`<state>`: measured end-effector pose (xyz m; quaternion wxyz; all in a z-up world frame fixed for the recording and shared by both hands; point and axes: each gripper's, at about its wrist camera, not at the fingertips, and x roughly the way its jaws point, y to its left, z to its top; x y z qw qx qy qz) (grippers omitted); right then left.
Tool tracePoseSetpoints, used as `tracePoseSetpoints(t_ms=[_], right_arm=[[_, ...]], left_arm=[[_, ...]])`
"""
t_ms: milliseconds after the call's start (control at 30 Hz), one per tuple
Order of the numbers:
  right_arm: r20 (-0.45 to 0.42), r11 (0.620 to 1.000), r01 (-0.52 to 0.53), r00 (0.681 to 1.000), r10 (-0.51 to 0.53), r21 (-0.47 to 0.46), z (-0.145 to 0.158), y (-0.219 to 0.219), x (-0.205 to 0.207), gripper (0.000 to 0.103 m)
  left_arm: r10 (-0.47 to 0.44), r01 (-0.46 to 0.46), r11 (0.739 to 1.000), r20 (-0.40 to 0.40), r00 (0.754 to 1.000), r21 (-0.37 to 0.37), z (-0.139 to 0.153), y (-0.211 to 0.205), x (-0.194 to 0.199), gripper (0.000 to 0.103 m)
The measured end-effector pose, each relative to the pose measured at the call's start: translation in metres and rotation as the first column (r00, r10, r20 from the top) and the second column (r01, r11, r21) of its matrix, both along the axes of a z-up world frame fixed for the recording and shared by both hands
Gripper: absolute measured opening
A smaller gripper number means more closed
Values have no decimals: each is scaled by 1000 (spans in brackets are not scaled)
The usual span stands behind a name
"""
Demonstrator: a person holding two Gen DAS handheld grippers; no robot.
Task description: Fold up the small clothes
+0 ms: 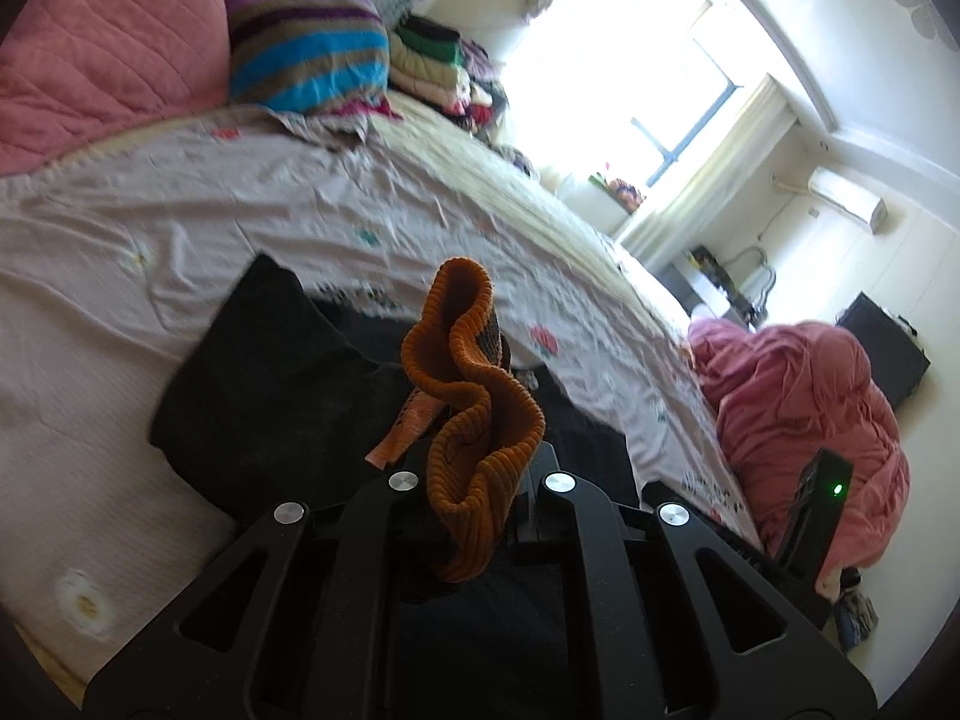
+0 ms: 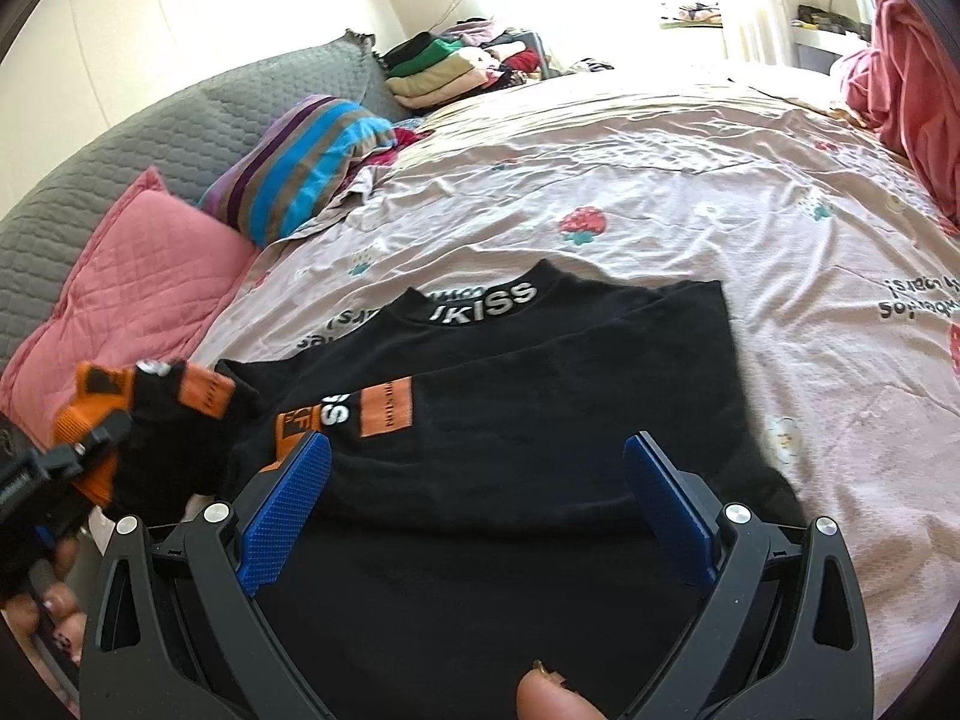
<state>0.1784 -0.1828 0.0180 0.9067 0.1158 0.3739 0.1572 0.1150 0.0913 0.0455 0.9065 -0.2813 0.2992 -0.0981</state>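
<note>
A black top [image 2: 540, 396] with a white "KISS" collar and orange patches lies flat on the pink bedsheet [image 2: 690, 180]. My left gripper [image 1: 474, 498] is shut on its orange ribbed cuff [image 1: 474, 414], holding the sleeve up over the black top [image 1: 270, 396]. In the right wrist view the left gripper [image 2: 72, 468] shows at the left edge with the black and orange sleeve [image 2: 162, 408]. My right gripper [image 2: 474, 510] is open and empty, its blue pads [image 2: 288, 510] spread just above the top's near hem.
A pink pillow [image 2: 120, 312], a striped pillow [image 2: 306, 162] and a grey headboard cushion [image 2: 150, 138] lie at the bed's head. Folded clothes [image 2: 444, 69] are stacked far back. A pink duvet [image 1: 798, 408] is heaped at the bed's far side.
</note>
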Motion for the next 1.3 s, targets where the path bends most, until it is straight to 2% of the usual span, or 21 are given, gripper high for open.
tracePoseSetpoints(t_ms=[167, 267, 300, 333, 467, 600, 700, 733, 800, 833, 900, 933, 967, 1033, 1067, 1133, 1300], right_arm=[[-15, 1000, 28, 1000, -28, 10, -4, -14, 1, 97], [-27, 999, 30, 999, -30, 26, -7, -20, 1, 97], [-33, 999, 32, 999, -31, 31, -8, -22, 2, 97], [-38, 999, 33, 999, -32, 32, -9, -22, 2, 97], [-67, 999, -2, 998, 5, 42, -17, -15, 0, 97], [-115, 994, -107, 987, 108, 16, -30, 11, -9, 97], [-167, 979, -203, 965, 203, 19, -46, 38, -21, 97], [-186, 975, -219, 957, 221, 32, -50, 44, -23, 97], [-222, 974, -225, 948, 228, 36, -59, 56, -26, 95], [-225, 974, -222, 948, 224, 35, -62, 61, -27, 90], [-212, 973, -230, 950, 228, 17, -63, 71, -30, 72], [-200, 971, -239, 951, 235, 3, -63, 77, -30, 66], [-193, 970, -243, 952, 238, -2, -63, 81, -30, 50], [-173, 971, -240, 957, 233, -20, -59, 89, -29, 39], [-156, 968, -252, 957, 246, -20, -56, 90, -28, 15], [-132, 959, -282, 952, 277, -20, -48, 93, -28, 12], [30, 942, -325, 944, 329, -86, -7, 99, -27, 10]], left_arm=[[-54, 54, 999, -52, 997, 3, -17, -19, 10, 5], [-73, 73, 997, -72, 995, -9, -23, -26, 13, 14], [-85, 84, 996, -75, 994, -12, -24, -29, 13, 20], [-89, 88, 996, -76, 993, -12, -24, -29, 13, 30], [-77, 78, 997, -70, 995, 11, -21, -27, 10, 44], [-20, 26, 996, -75, 997, 83, -16, -19, 7, 69], [37, -24, 990, -88, 995, 140, -15, -9, 5, 87], [51, -38, 989, -89, 995, 144, -15, -4, 4, 91], [79, -66, 988, -91, 993, 143, -15, 6, 2, 93], [87, -73, 988, -92, 992, 139, -15, 10, 1, 93], [103, -90, 987, -95, 990, 133, -15, 19, 0, 93], [113, -101, 986, -94, 989, 130, -15, 22, -2, 93], [124, -112, 986, -92, 988, 126, -15, 26, -4, 93], [135, -126, 986, -86, 987, 110, -14, 32, -7, 93], [142, -132, 986, -85, 986, 105, -14, 36, -9, 93], [156, -148, 984, -79, 985, 100, -13, 41, -12, 93], [182, -175, 980, -70, 981, 96, -10, 52, -17, 93]])
